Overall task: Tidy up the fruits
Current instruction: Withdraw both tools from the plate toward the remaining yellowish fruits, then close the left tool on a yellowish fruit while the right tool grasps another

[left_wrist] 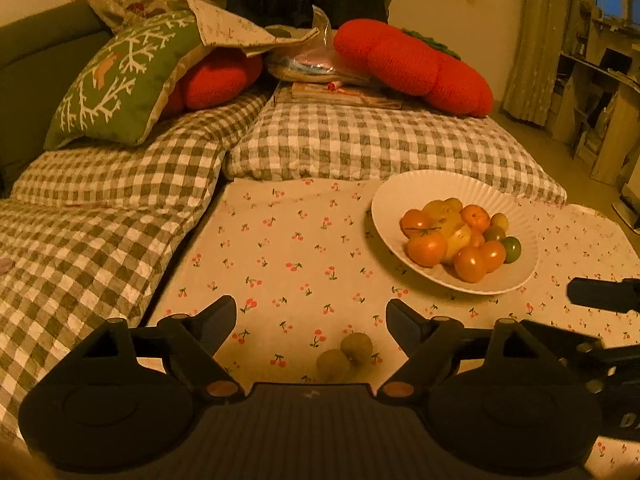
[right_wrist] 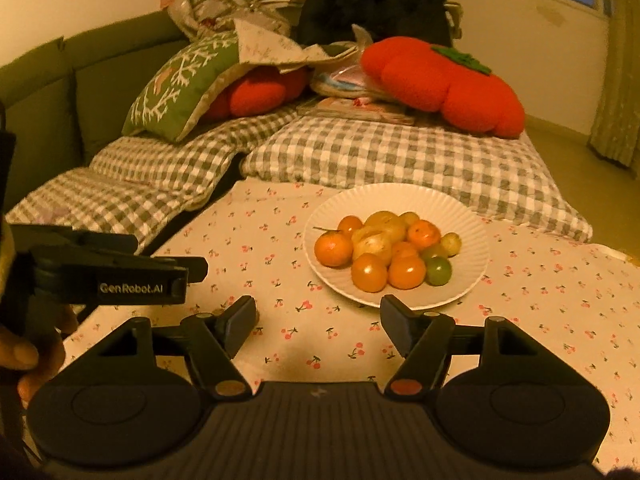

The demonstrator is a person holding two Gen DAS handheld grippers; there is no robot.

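Observation:
A white ribbed plate (left_wrist: 404,194) (right_wrist: 400,194) on the cherry-print tablecloth (left_wrist: 288,248) holds a heap of fruit: orange tangerines (left_wrist: 426,248) (right_wrist: 332,249), yellow fruits (left_wrist: 442,212) (right_wrist: 384,226) and small green ones (left_wrist: 511,249) (right_wrist: 438,271). Two small green fruits (left_wrist: 346,354) lie on the cloth near me, between the wide-apart fingers of my left gripper (left_wrist: 310,314), untouched by its pads. My right gripper (right_wrist: 319,312) is open over bare cloth just short of the plate. Each gripper shows in the other's view from the side: the left (right_wrist: 192,270), the right (left_wrist: 576,292).
Grey checked cushions (left_wrist: 360,144) (right_wrist: 400,152) border the cloth at the back and left. On them lie red plush cushions (left_wrist: 416,64) (right_wrist: 448,80) and a green pillow (left_wrist: 120,80). A hand (right_wrist: 28,356) grips the left tool. Shelves (left_wrist: 600,100) stand far right.

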